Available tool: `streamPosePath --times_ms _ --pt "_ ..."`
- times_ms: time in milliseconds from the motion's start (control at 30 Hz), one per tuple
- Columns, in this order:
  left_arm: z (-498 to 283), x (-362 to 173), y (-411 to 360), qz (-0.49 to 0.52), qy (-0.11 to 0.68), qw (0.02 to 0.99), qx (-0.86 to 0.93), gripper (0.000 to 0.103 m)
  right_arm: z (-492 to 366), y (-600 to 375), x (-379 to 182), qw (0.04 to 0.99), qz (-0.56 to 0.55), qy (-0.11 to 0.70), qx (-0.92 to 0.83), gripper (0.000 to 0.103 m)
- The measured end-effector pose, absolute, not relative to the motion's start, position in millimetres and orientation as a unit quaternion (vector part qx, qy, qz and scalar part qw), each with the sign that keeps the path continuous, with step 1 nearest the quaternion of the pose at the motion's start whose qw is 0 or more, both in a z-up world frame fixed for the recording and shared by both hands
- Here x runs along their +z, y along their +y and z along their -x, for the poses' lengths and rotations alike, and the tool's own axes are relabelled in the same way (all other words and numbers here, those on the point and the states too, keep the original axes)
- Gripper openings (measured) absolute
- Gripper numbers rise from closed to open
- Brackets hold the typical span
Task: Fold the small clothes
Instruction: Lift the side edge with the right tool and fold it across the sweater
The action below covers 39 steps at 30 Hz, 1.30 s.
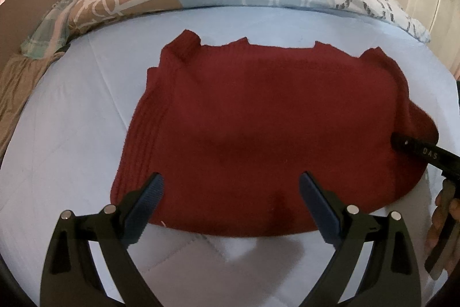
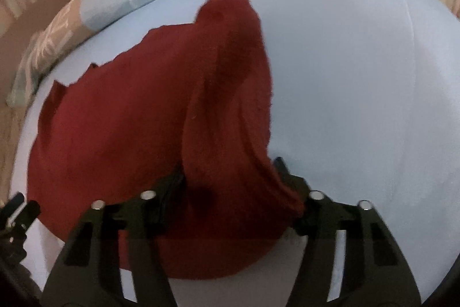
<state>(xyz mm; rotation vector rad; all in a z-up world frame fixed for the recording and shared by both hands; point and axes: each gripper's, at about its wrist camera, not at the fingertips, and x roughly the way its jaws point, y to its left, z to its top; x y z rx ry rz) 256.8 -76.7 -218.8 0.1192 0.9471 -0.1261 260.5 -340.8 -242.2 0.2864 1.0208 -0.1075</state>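
On pale blue bed sheet [image 1: 72,134], red sweater [image 1: 258,120], right tool [image 2: 230,177] pinching its raised edge

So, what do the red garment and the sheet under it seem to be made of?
The red garment looks like a knit, maybe wool or acrylic: matte and fuzzy, with ribbed lines along its left side. The sheet looks like smooth woven cotton or a blend: pale blue, flat, with fold creases. The exact fibres cannot be told.
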Motion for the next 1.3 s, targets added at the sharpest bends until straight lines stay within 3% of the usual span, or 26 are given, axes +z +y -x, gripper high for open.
streamPosePath --times_ms 367,800,1300 --pt "-268 -226 -74 -0.06 0.46 0.884 -0.052 0.095 -255 -310 -224 0.884 -0.043 0.458 -0.085 0.035" --pt "-290 -248 -73 -0.065 0.485 0.87 -0.052 0.095 -235 -276 -171 0.91 -0.031 0.408 -0.067 0.034" --pt "-295 -248 -65 -0.053 0.483 0.872 -0.057 0.095 -235 -253 -154 0.913 -0.049 0.402 -0.048 0.034"
